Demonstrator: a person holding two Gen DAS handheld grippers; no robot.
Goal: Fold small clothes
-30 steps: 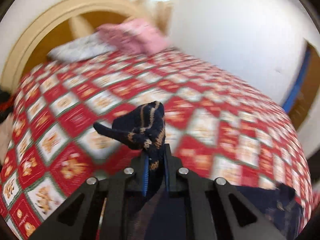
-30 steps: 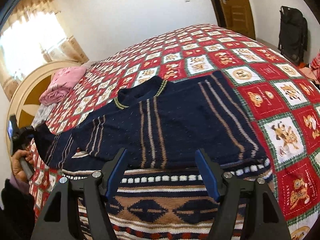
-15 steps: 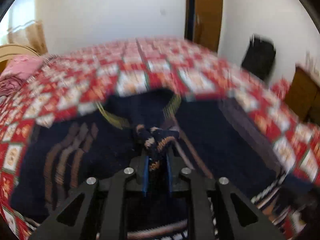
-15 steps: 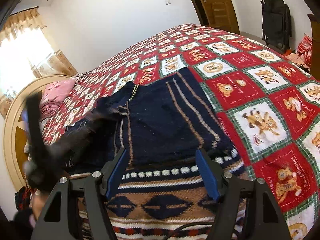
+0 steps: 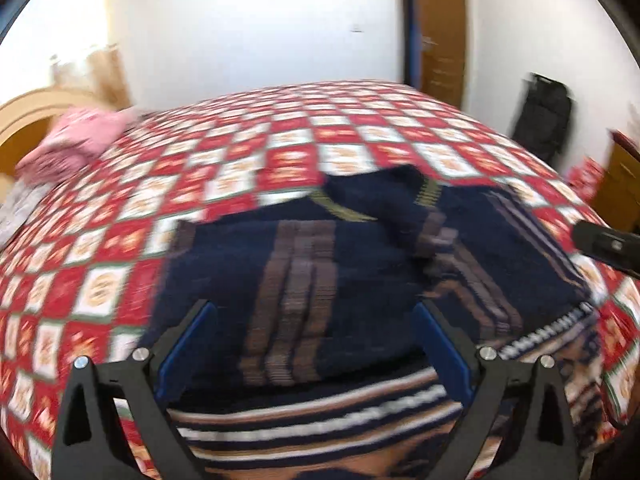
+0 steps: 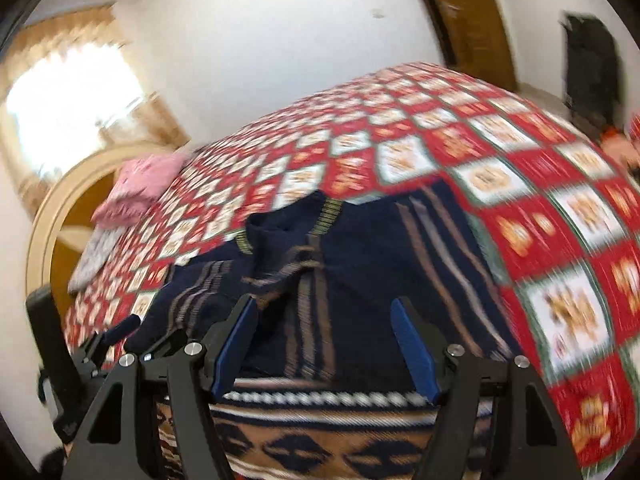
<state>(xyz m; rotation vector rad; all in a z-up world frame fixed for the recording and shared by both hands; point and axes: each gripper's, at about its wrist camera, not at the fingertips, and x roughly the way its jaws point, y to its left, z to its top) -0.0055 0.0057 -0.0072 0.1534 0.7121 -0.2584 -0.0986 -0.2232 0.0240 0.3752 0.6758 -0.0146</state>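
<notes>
A small navy knit sweater (image 5: 360, 264) with brown stripes and a patterned hem lies flat on the bed, its left sleeve folded across the chest. It also shows in the right wrist view (image 6: 360, 280). My left gripper (image 5: 312, 344) is open and empty just above the sweater's lower half. My right gripper (image 6: 324, 344) is open and empty above the hem. Part of the left gripper (image 6: 120, 332) shows at the left of the right wrist view. Part of the right gripper (image 5: 604, 244) shows at the right edge of the left wrist view.
The bed carries a red and white checked quilt (image 5: 240, 168). Pink folded cloth (image 5: 80, 136) lies by the curved wooden headboard (image 6: 60, 216). A dark bag (image 5: 544, 120) stands by the wall near a wooden door (image 5: 440, 40).
My left gripper carried the sleeve cuff over the sweater's chest, then opened and let it go. The sleeve now lies folded over the body. My right gripper stayed open over the hem.
</notes>
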